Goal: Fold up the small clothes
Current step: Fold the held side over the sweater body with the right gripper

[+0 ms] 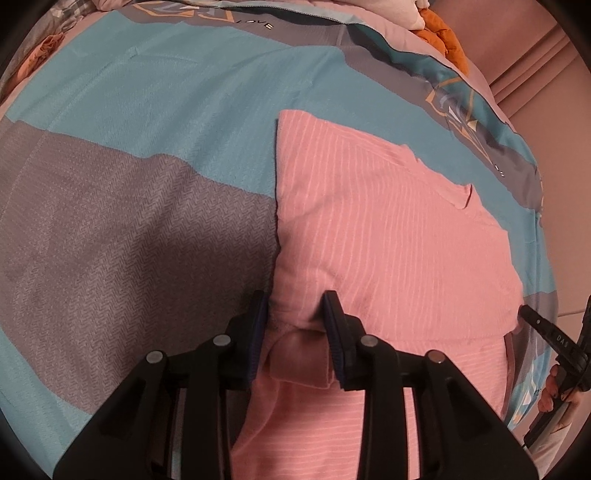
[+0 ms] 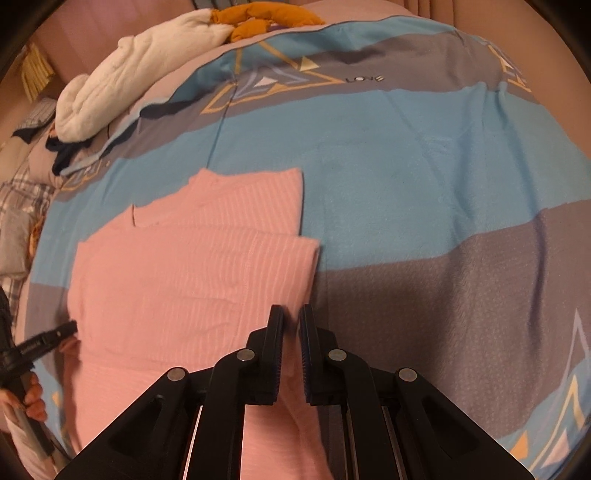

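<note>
Garment: the pink striped garment (image 1: 388, 236) is lying on the bed cover (image 1: 147, 110), just ahead of both my grippers and running under them.

Left gripper: my left gripper (image 1: 295, 306) is standing with the jaws apart, and a bunched fold of the pink cloth is sitting between them. I cannot tell if the pads are really pressing it.

Right gripper: my right gripper (image 2: 291, 317) is nearly closed at the garment's right edge. Only a thin gap is showing, and pink cloth is in it, so I am judging that it is pinching this edge.

Done: the far part is already lying in flat layers, with stepped edges ahead of my right gripper.

Left to do: I think the near part, under my grippers, is waiting for one more fold, then some smoothing.

Hidden: the near end of the garment is covered by my gripper bodies. What kind of garment it is, I cannot say.

Other clothes: a white piece (image 2: 140, 66) and an orange piece (image 2: 258, 18) are lying far ahead, maybe waiting for folding.
</note>
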The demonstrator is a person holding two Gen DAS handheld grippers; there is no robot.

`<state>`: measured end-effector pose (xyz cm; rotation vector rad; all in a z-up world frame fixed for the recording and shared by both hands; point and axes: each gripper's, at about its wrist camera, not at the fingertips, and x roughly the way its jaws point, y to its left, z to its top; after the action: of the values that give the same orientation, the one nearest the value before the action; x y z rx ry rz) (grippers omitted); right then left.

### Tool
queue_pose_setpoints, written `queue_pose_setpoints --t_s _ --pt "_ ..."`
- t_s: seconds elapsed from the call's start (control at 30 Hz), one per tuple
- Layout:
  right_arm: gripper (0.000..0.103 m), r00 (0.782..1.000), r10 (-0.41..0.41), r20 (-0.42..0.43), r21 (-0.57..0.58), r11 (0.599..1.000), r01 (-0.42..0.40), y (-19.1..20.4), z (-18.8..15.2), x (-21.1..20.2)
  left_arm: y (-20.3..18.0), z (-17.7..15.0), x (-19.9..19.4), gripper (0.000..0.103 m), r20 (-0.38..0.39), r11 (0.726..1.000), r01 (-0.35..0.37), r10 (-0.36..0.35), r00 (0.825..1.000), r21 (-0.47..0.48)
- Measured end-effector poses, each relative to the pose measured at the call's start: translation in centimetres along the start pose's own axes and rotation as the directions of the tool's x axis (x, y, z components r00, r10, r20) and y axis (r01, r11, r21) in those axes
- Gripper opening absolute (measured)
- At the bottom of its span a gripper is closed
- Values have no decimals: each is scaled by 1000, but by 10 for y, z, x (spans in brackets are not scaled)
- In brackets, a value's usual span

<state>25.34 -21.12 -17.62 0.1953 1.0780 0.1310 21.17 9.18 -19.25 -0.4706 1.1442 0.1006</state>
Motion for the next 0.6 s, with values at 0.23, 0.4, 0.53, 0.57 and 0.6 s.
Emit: queue_pose_setpoints --t_s 0.23,0.4,0.53,0.57,0.6 --pt "19 1000 5 -22 21 1000 -5 -2 14 15 1 -4 -2 34 13 1000 2 -2 1000 -10" --pt "32 1000 27 -12 50 998 -26 -5 15 15 4 -5 -3 34 14 1000 10 -10 1000 -24" --pt "32 999 34 -21 59 998 -32 -7 18 22 5 -7 -5 34 21 999 15 -14 1000 -36" --pt "30 999 34 -16 64 997 -33 -7 18 23 5 -7 -6 34 23 999 17 -16 1000 -38" --pt "20 999 37 -10 65 997 -36 -7 18 23 5 -7 -6 34 25 999 20 -19 1000 -40"
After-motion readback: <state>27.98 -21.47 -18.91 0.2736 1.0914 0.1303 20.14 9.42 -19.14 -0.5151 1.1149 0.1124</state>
